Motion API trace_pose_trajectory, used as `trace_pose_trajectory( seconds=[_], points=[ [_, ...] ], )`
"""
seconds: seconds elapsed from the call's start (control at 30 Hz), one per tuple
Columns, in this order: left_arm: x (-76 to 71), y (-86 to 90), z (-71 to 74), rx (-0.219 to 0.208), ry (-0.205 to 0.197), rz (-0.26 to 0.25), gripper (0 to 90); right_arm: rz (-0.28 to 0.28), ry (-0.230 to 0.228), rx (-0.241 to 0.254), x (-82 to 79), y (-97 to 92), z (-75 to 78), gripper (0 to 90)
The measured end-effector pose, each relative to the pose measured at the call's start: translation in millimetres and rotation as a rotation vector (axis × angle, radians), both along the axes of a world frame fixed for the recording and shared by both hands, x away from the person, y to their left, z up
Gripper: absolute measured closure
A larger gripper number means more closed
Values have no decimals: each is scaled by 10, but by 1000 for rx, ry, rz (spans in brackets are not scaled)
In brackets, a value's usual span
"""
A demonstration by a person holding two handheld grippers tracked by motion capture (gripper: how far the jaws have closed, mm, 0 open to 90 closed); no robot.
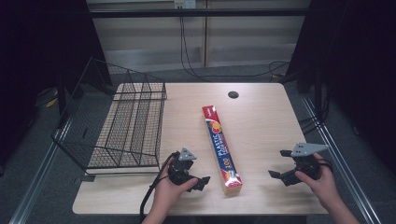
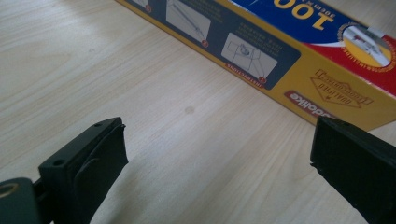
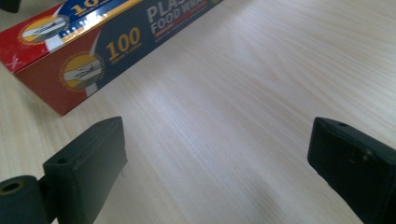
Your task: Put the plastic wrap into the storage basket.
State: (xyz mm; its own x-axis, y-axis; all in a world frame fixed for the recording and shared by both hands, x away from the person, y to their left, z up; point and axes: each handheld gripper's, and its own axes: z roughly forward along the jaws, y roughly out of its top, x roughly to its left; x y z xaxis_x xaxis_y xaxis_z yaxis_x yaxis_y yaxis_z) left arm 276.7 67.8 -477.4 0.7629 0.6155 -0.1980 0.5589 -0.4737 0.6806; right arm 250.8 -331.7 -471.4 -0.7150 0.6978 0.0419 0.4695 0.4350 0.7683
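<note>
box of plastic food wrap, long, red-ended

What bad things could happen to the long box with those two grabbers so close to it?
The plastic wrap box lies loose on the table, so the open left gripper beside it might nudge it sideways instead of catching it. Its near end sits close to the table's front edge, so a push there could perhaps slide it off. The right gripper is open, farther away.

Both hands are coming in from the bottom edge, each holding a black two-jaw gripper low: left gripper and right gripper jaws are gaping wide, pointing inward.
</note>
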Motion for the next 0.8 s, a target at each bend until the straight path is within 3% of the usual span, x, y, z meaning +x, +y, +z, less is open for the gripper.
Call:
trace_pose_trajectory(
  seconds=[0.1, 0.13, 0.23, 0.37, 0.53, 0.8],
  points=[
    [7, -24, 27, 8, 12, -11, 35, -18, 3, 8, -34, -36, -10, 42],
    [7, -49, 34, -14, 24, -4, 35, -23, 1, 0, -57, -49, -5, 42],
    [31, -52, 60, -30, 36, 3, 31, -38, 0, 2, -70, -61, -2, 42],
    [92, -105, 97, -27, 59, 7, 27, -54, -1, -2, -72, -74, -3, 43],
    [192, -172, 149, -60, 83, 29, 24, -51, 5, -5, -83, -83, -22, 42],
    [357, -319, 243, -60, 118, 43, 20, -47, 3, -12, -58, -72, -30, 41]
  ],
)
